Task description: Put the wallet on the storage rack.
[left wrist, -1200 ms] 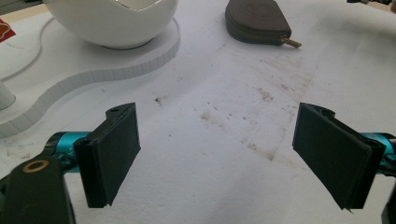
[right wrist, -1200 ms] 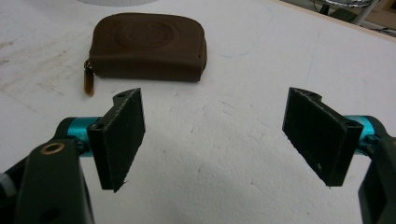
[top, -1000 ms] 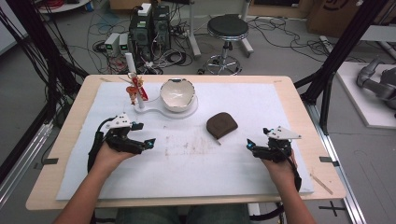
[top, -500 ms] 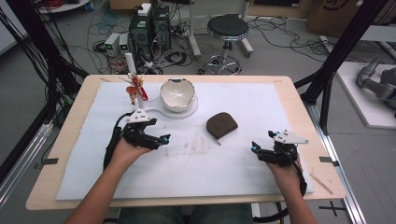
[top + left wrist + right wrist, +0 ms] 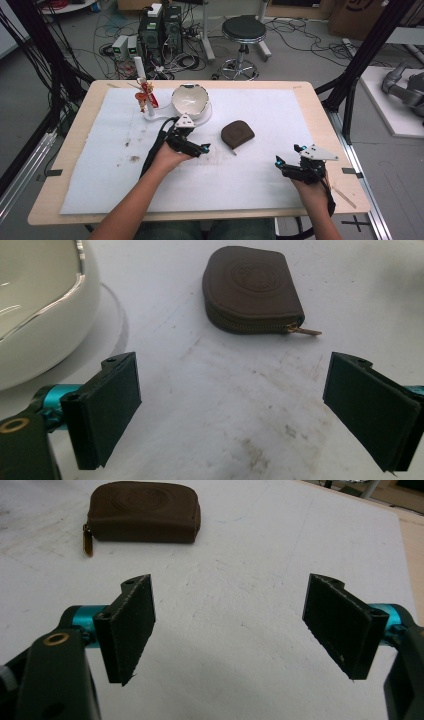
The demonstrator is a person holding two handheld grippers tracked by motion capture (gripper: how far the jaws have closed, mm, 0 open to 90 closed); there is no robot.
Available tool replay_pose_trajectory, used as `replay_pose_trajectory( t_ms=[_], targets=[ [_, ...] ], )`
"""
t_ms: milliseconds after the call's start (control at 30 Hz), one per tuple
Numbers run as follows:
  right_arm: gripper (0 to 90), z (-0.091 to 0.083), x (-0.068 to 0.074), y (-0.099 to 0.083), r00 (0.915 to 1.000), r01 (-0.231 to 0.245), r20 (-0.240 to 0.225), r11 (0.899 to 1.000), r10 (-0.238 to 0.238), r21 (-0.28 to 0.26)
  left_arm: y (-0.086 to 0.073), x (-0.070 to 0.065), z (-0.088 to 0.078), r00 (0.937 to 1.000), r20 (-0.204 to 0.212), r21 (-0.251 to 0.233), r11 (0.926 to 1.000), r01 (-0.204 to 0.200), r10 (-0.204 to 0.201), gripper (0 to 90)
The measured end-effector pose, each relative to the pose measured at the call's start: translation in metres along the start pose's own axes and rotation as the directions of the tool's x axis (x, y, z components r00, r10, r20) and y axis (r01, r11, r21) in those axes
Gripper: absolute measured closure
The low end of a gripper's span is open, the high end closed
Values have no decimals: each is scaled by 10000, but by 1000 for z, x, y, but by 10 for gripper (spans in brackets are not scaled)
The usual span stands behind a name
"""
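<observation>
The brown pouch (image 5: 238,134) lies flat on the white mat (image 5: 100,175), near the middle of the table and just to the right of the white bowl (image 5: 190,100). The left gripper (image 5: 200,148) points at it from close by; its jaws have just been opening and stand wide apart with nothing between them. The right gripper (image 5: 286,162) hovers well apart from the pouch, near the table's front right, jaws also spread wide and empty.

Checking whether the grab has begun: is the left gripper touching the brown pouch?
Apart. In the left gripper view, bare white mat lies between the open left gripper and the pouch.
</observation>
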State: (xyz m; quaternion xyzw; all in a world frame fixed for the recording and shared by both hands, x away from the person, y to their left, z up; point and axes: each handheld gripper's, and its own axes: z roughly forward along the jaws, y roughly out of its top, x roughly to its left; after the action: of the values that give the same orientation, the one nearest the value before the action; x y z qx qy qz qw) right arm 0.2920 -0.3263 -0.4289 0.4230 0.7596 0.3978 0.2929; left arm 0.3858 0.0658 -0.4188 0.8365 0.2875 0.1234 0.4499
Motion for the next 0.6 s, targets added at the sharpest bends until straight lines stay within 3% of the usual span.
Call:
replay_pose_trajectory(
  t_ms=[200,600],
  targets=[
    [213,1,0,1,10000,40,-83,10000,-40,-32,8,-7,26,9995,303,279,9996,40,-48,83],
    [213,7,3,4,9995,271,-188,9996,-272,-45,19,-11,60,9995,312,637,9980,29,-49,75]
  ],
)
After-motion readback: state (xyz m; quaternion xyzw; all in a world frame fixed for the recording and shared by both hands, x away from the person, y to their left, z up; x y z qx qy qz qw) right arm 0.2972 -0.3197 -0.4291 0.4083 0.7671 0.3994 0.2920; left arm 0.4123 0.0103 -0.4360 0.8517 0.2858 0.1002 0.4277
